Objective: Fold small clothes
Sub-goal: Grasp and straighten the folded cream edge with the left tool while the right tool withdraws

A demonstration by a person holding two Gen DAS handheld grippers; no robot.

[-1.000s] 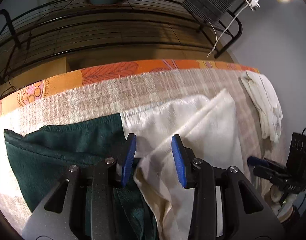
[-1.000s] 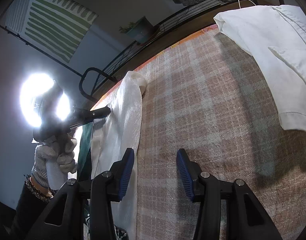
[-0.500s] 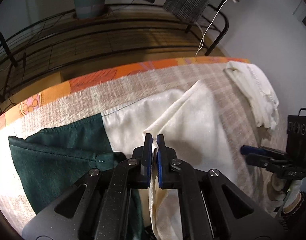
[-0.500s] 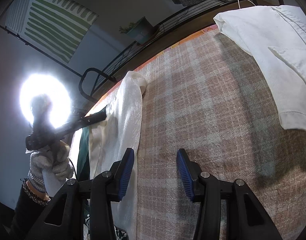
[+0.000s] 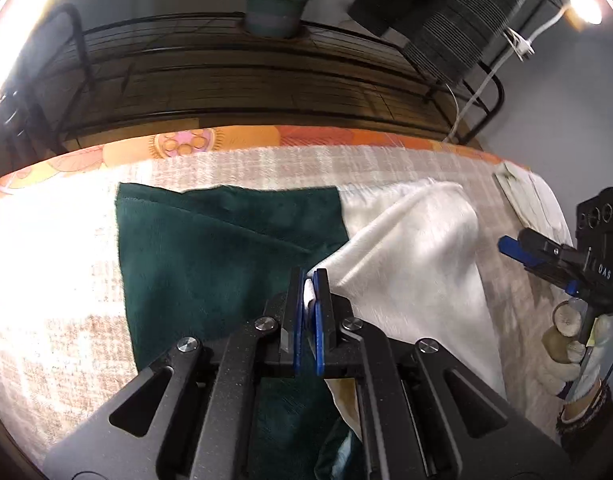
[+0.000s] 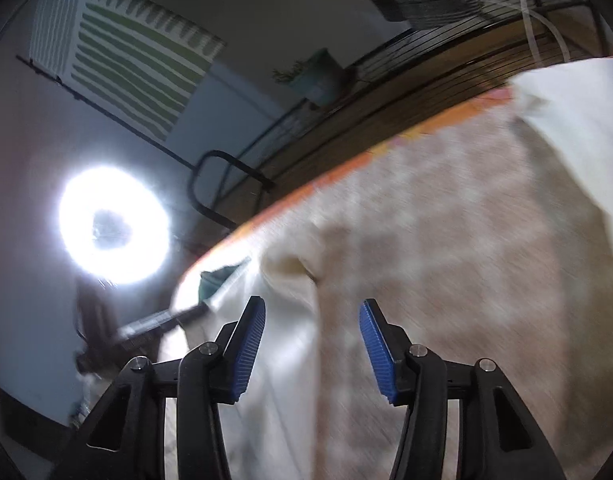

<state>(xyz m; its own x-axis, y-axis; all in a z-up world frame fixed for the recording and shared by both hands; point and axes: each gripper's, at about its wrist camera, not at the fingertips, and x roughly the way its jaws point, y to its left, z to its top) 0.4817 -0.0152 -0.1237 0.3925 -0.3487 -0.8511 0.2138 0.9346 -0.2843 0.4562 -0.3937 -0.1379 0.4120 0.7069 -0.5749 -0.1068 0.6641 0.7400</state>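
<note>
A small garment, dark green (image 5: 210,256) on the left and cream white (image 5: 418,268) on the right, lies on the checked cloth (image 5: 266,168). My left gripper (image 5: 309,280) is shut on a pinch of the cream white fabric near the colour seam and holds it lifted. My right gripper (image 6: 311,336) is open and empty above the checked cloth, its left finger over the cream fabric's edge (image 6: 282,352). It also shows in the left wrist view (image 5: 510,246) at the right. The left gripper shows blurred in the right wrist view (image 6: 166,320).
A second white garment (image 6: 578,152) lies at the cloth's far right; it also shows in the left wrist view (image 5: 526,196). An orange patterned border (image 5: 234,144) marks the far edge. Behind stand a black wire rack (image 5: 226,68) with a potted plant (image 5: 274,12) and a ring light (image 6: 114,224).
My left gripper closed on the cream fabric and pulled it left, over the green part. My right gripper stayed open and moved; its view is now blurred.
</note>
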